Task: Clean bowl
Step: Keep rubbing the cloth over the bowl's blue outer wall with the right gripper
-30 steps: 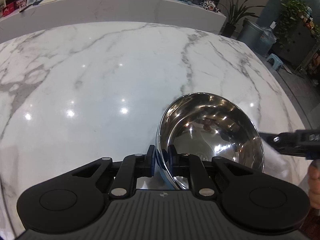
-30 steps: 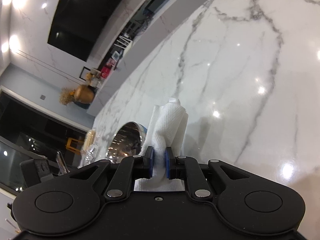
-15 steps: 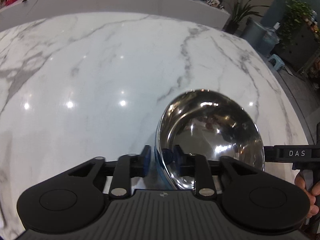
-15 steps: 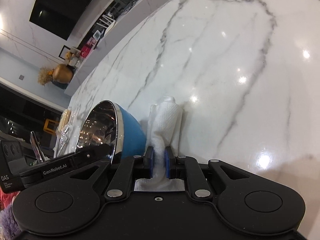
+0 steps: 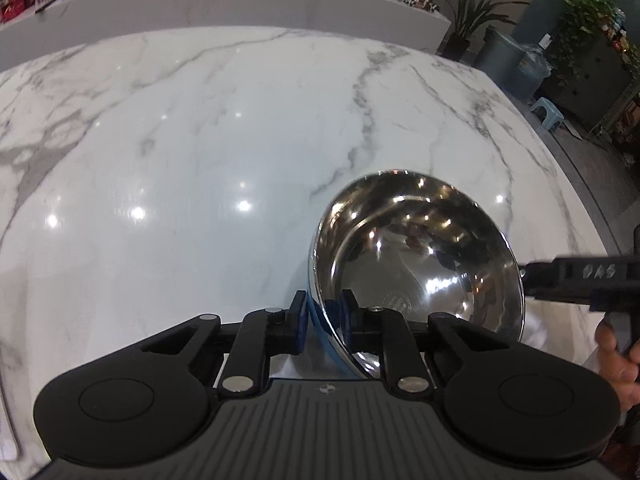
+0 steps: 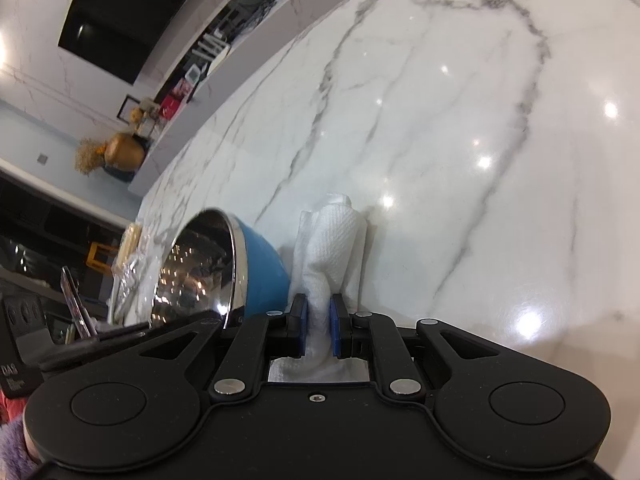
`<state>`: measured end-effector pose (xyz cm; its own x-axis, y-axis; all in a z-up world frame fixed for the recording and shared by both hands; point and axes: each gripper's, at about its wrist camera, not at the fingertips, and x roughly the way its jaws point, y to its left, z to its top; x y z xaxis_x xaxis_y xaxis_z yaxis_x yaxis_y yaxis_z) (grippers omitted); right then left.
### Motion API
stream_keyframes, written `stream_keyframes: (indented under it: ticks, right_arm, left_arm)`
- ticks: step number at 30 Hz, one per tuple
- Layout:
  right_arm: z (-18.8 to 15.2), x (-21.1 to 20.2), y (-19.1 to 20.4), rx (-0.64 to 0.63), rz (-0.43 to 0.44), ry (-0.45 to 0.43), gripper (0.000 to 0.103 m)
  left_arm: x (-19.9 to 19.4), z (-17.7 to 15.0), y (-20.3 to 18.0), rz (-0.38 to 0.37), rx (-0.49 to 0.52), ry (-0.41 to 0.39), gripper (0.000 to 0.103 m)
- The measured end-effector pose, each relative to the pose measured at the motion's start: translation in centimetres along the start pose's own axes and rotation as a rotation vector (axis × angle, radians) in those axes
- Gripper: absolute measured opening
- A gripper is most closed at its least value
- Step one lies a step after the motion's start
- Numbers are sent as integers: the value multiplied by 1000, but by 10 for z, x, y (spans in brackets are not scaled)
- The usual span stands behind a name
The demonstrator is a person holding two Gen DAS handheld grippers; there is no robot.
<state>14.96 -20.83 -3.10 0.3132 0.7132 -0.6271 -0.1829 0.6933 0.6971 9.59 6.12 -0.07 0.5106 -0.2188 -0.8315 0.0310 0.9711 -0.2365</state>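
While it's tipped up on its side over the marble table (image 5: 200,152), the bowl (image 5: 420,256), shiny steel inside and blue outside, is pinched at its near rim by the left gripper (image 5: 323,318). The right gripper (image 6: 318,330) is clamped on a wad of white paper towel (image 6: 334,240), just beside the bowl's blue outer wall.

Glossy white marble table (image 5: 200,152); potted plants (image 5: 584,12) and grey bin (image 5: 500,56) beyond
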Motion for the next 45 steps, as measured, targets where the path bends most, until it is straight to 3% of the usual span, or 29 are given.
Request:
stream_keyframes:
  ticks: [4, 7, 17, 26, 32, 39, 45]
  right_arm:
    - [6, -20, -7, 64, 125, -124, 11]
    - [7, -23, -8, 73, 163, -135, 11]
    - [7, -13, -10, 91, 120, -92, 11]
    - [-2, 9, -8, 30, -12, 16, 11]
    - [-3, 10, -8, 41, -13, 16, 11]
    - [-3, 9, -8, 40, -13, 15, 11]
    - [-3, 7, -8, 41, -16, 13, 11]
  left_arm:
    - [-1, 4, 3, -23, -6, -22, 9]
    - [1, 6, 1, -25, -2, -31, 8]
    - [5, 10, -4, -6, -4, -51, 10]
    - [5, 9, -1, -13, -17, -53, 10]
    - [5, 4, -2, -10, -28, -9, 22]
    - [5, -2, -4, -5, -39, 43, 22]
    - [2, 0, -4, 2, -16, 11, 13]
